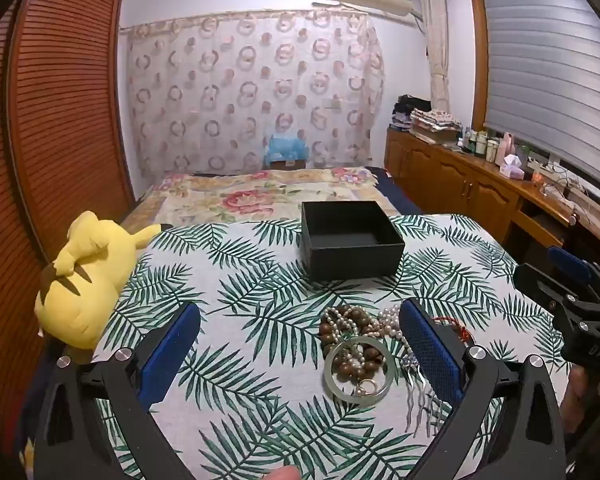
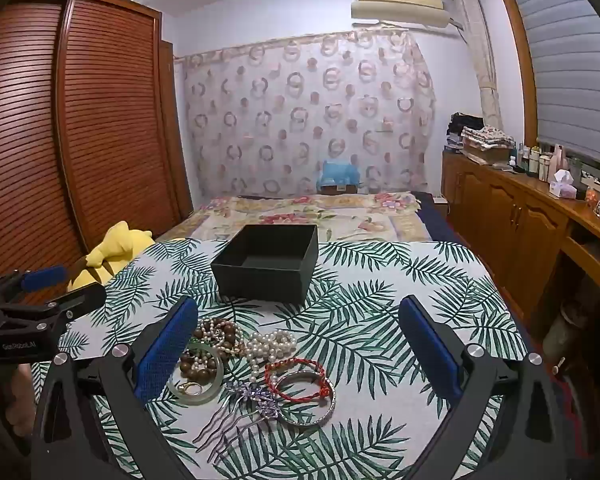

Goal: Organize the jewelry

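A pile of jewelry lies on the palm-leaf cloth [image 1: 260,340]: a pale jade bangle [image 1: 331,384] [image 2: 217,384], brown wooden beads [image 1: 358,316] [image 2: 224,330], pearl strands [image 1: 388,318] [image 2: 272,340], a red cord bracelet [image 2: 300,364], a silver bangle [image 2: 320,416] and a hair comb [image 1: 420,404] [image 2: 236,416]. An open, empty black box [image 1: 350,240] [image 2: 268,264] stands behind the pile. My left gripper [image 1: 300,316] is open above the pile, holding nothing. My right gripper [image 2: 298,312] is open above the pile, holding nothing.
A yellow plush toy [image 1: 88,276] [image 2: 116,248] lies at the cloth's left edge. A floral bedspread [image 1: 260,192] stretches behind. A wooden wardrobe [image 1: 60,120] stands left; wooden cabinets [image 1: 460,184] with bottles and folded cloth stand right.
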Demonstrator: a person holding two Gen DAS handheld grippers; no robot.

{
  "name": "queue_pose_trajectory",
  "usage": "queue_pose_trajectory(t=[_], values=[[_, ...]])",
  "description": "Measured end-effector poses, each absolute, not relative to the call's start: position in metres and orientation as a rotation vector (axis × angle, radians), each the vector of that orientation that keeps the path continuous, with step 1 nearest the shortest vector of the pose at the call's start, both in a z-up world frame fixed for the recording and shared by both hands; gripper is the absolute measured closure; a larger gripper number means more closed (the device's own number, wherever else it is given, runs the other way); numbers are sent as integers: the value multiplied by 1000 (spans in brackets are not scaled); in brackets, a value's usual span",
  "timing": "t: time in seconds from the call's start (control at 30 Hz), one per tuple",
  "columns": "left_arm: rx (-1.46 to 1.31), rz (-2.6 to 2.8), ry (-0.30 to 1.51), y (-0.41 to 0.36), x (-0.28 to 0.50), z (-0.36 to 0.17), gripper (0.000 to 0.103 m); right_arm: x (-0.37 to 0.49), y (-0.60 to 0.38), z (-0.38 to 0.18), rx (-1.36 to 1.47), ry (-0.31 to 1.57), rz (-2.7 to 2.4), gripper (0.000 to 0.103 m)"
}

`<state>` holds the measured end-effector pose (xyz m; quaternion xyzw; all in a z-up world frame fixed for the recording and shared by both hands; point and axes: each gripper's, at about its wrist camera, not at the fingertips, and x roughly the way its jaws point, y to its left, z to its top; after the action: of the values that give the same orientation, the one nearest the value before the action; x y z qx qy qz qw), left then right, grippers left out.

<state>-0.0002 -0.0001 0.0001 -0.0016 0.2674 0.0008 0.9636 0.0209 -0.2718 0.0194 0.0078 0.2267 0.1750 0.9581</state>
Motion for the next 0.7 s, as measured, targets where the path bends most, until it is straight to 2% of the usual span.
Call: queue_pose_trajectory(t=[0.7], values=[[-9, -2, 535, -2, -2, 2, 7, 20, -272, 20, 18, 457, 356, 2]])
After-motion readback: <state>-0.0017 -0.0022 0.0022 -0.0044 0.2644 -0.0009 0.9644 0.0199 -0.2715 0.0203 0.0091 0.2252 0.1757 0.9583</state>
